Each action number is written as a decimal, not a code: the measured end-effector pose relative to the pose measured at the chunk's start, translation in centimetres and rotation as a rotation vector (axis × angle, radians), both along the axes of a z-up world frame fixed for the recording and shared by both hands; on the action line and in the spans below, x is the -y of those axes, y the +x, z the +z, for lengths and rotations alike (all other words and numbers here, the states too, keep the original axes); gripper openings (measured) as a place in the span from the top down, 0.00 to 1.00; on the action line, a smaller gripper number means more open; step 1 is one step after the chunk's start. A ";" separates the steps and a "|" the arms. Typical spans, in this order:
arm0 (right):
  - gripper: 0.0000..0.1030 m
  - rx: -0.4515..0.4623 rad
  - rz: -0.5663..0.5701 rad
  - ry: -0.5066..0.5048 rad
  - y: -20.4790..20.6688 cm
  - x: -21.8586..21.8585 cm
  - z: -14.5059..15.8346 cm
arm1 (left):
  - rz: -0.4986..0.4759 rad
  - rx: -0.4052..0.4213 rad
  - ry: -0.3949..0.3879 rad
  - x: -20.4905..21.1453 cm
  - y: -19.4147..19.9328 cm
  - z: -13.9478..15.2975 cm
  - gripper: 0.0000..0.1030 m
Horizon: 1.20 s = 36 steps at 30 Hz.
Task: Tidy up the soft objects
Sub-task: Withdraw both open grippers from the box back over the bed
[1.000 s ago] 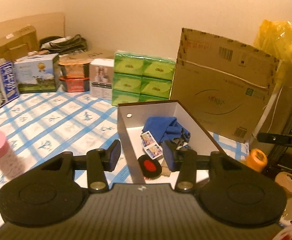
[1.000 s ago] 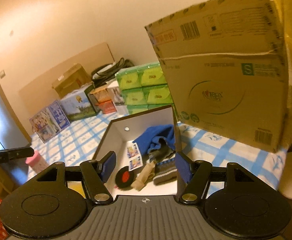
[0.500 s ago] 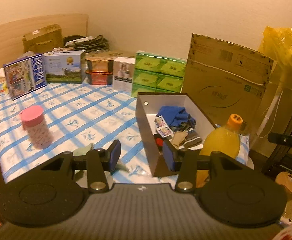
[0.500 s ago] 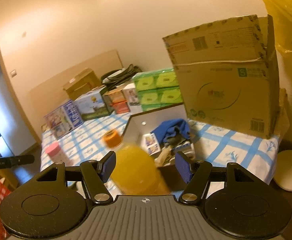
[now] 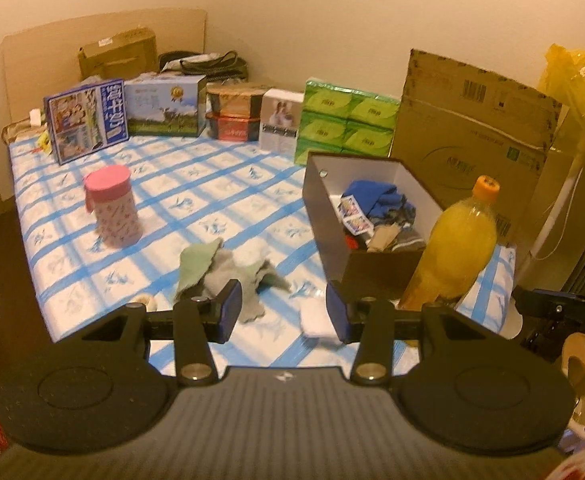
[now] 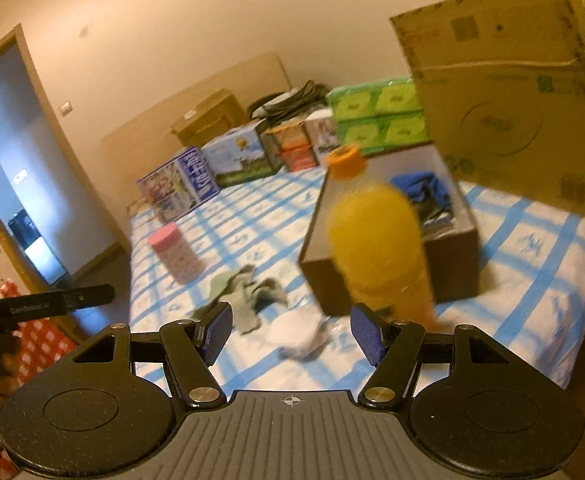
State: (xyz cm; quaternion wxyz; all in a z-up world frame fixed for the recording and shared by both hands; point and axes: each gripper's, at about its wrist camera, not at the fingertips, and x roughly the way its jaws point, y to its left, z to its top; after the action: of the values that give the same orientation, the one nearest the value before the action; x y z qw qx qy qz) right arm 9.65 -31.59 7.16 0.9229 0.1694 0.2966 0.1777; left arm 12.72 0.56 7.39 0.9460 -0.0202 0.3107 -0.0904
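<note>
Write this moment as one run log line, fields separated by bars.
left hand-held gripper: open, empty | right hand-held gripper: open, empty | cloth pile: on bed | white cloth: on bed | open box: holds clothes

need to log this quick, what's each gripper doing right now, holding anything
left gripper: open, nothing between its fingers.
right gripper: open, nothing between its fingers.

On the bed (image 5: 196, 184), a heap of cloths (image 5: 228, 268) is lying near the front edge. The box (image 5: 324, 216) is standing to its right, with clothes (image 5: 376, 200) lying inside. A bottle (image 5: 456, 248) is standing right of the box, a canister (image 5: 112, 208) far left.
</note>
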 end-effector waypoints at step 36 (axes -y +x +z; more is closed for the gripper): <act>0.36 -0.086 0.109 -0.304 3.6 -13.5 -8.0 | 0.121 -0.134 0.042 -7.5 1.7 -7.5 0.53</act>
State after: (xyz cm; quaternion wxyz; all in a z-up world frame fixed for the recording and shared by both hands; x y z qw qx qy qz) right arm 13.22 -18.08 -0.87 0.9133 0.0188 0.3681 0.1733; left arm 14.42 8.08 -0.11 0.9271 -0.0248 0.3732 -0.0249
